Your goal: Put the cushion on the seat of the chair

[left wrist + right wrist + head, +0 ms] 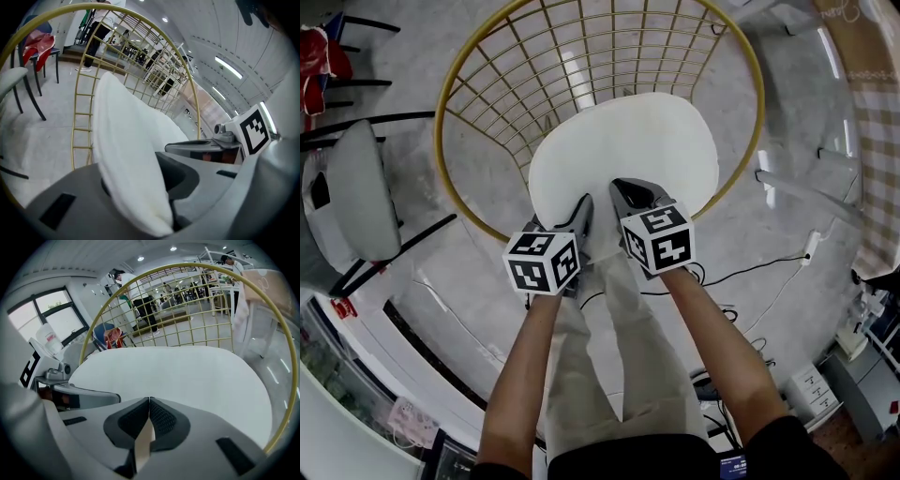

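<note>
A round white cushion (623, 155) hangs over the gold wire chair (441, 122), inside its curved back, held at its near edge by both grippers. My left gripper (584, 211) is shut on a thick fold of the cushion (126, 154), which stands up between the jaws of that gripper (136, 185). My right gripper (623, 192) grips the edge beside it. In the right gripper view the pads of this gripper (149, 404) meet on a thin strip of the cushion (178, 376), which spreads flat ahead. The seat below is hidden by the cushion.
The chair's gold rim (281, 333) and wire back (79, 117) ring the cushion. A white chair (356, 187) stands at the left, a table with a checked cloth (877, 141) at the right. Cables (759, 272) lie on the floor. The person's legs (609, 356) are below.
</note>
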Available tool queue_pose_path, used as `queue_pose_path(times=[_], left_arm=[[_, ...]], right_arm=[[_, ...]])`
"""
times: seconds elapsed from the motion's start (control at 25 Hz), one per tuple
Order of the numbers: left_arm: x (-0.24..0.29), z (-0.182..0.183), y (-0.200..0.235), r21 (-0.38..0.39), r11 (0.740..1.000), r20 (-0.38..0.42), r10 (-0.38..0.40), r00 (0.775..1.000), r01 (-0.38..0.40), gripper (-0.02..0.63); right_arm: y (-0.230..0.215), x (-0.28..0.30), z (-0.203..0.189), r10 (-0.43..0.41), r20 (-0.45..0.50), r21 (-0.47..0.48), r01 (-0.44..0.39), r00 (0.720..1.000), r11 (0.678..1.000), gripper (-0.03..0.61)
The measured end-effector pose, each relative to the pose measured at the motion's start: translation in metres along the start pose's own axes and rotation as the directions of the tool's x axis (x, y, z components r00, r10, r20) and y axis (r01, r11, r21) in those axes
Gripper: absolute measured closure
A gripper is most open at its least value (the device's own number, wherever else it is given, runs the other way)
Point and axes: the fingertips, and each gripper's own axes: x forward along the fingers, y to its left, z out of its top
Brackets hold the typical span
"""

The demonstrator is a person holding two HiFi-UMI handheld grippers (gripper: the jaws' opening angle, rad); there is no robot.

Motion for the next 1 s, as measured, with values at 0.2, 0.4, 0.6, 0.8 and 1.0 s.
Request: queue_pose_path(times=[0.2,0.4,0.6,0.8,1.0], left_arm=[[0.003,0.0,0.008,-0.012,1.0,-0.012,0.014,1.0,-0.014,0.517],[-0.001,0.006,0.023,0.006,0.996,-0.004,0.091,0.996,-0.091,0.427],[-0.007,0.013,0.03,0.017,0.99,0.035,0.139,0.99,-0.14,0.35],[-0.013,0.012,0.037,0.009,0.988,0.049,0.156,0.987,-0.156,0.327],[-0.02,0.012,0.046,0.006,0.978,0.071,0.21,0.975,-0.211,0.312]], right_arm=[[-0.002,0.008,-0.001,0.001,-0.007,-0.007,-0.001,1.0,1.0,0.557],[-0.003,0.013,0.001,0.0,-0.005,0.014,0.0,1.0,1.0,0.557],[-0.005,0.018,0.0,-0.009,-0.024,0.012,0.009,1.0,1.0,0.557],[-0.009,0.023,-0.002,-0.014,-0.041,0.016,0.014,0.999,1.0,0.557],[-0.012,0.028,-0.006,-0.017,-0.067,0.016,0.018,0.998,1.0,0.557]])
